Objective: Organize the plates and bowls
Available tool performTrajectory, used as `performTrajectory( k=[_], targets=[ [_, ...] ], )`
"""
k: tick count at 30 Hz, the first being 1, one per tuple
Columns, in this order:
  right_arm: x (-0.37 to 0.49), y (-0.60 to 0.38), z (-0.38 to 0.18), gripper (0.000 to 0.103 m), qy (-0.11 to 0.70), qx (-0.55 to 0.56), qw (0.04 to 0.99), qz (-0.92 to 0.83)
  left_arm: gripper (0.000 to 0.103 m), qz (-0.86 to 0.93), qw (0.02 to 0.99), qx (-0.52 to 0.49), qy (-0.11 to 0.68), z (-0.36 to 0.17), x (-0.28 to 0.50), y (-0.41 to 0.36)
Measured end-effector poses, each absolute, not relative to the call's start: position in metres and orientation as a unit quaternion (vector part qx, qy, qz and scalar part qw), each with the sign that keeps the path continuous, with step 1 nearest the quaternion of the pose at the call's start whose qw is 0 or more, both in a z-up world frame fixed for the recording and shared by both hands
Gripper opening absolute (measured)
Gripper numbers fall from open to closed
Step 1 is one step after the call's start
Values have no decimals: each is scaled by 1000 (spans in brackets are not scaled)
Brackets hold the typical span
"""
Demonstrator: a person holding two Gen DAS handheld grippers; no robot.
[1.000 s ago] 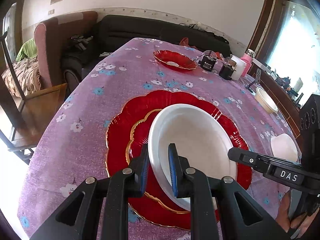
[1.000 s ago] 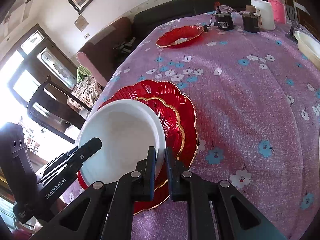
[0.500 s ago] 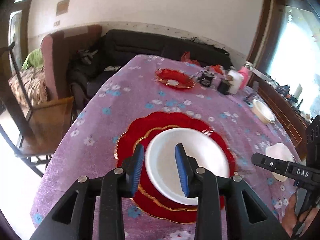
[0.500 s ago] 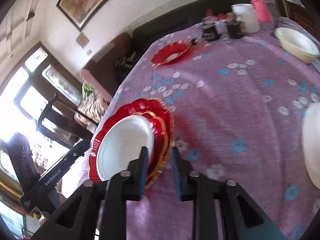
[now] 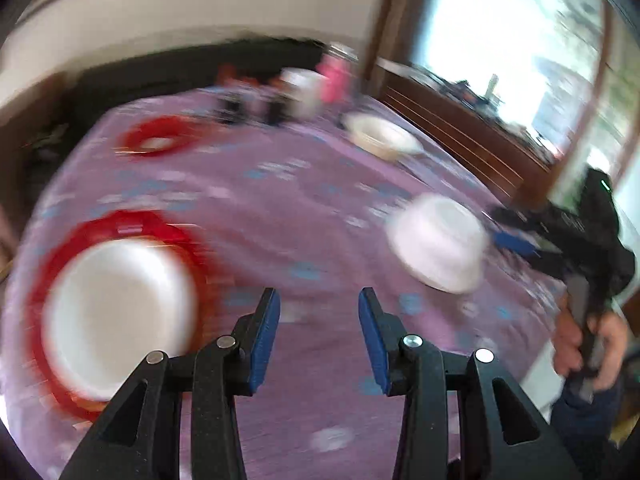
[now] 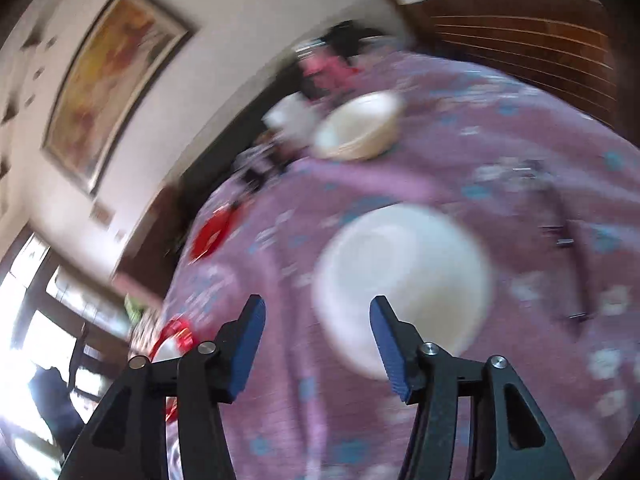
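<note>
Both views are smeared by motion, so fine detail is lost. My left jaws (image 5: 319, 312) are opening, the blue pads (image 5: 264, 336) parted with nothing between them, only the purple flowered cloth of the worktop (image 5: 304, 208) below. My right jaws (image 6: 318, 320) are opening too, standing wider, and they also hold nothing; the near rim of the overturned white bowl (image 6: 404, 284) shows behind the right pad, but I cannot tell any contact.

I take that overturned white bowl (image 5: 440, 244) as the landmark. In the left view, the white plate (image 5: 120, 308) rests on the stacked red plates (image 5: 132, 224) well to its left, near the worktop's edge. Beyond the bowl, toward the far side, sits a cream bowl (image 5: 380, 136) right way up, apart from it. A small red plate (image 5: 154, 142) lies far off to the bowl's upper left. A pink container (image 5: 334, 78) and some dark items, too blurred to name, stand behind the cream bowl. Just to the right of the landmark bowl, the right-hand tool is held by a hand (image 5: 588, 340) at the worktop's edge.
</note>
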State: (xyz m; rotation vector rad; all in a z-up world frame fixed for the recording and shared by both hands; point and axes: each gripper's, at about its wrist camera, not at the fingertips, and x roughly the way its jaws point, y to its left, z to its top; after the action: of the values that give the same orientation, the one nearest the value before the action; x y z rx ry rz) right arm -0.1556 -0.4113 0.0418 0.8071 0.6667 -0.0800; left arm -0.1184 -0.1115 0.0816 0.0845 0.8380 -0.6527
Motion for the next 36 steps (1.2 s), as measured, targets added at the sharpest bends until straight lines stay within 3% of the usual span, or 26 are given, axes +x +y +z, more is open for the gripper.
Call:
performTrajectory(
  k=[12, 18, 29, 36],
  targets=[
    [-135, -473, 14, 69, 367, 428, 822, -81, 40, -372, 802, 89, 459, 38, -94, -240],
    [-114, -490, 4, 71, 403, 426, 807, -68, 39, -362, 800, 118, 463, 21, -90, -255],
    [-60, -481, -3, 100, 516, 359, 778, 7, 42, -362, 799, 131, 462, 11, -86, -259],
    [-50, -472, -5, 101, 534, 347, 769, 50, 42, -357, 803, 129, 460, 12, -84, -256]
  ],
)
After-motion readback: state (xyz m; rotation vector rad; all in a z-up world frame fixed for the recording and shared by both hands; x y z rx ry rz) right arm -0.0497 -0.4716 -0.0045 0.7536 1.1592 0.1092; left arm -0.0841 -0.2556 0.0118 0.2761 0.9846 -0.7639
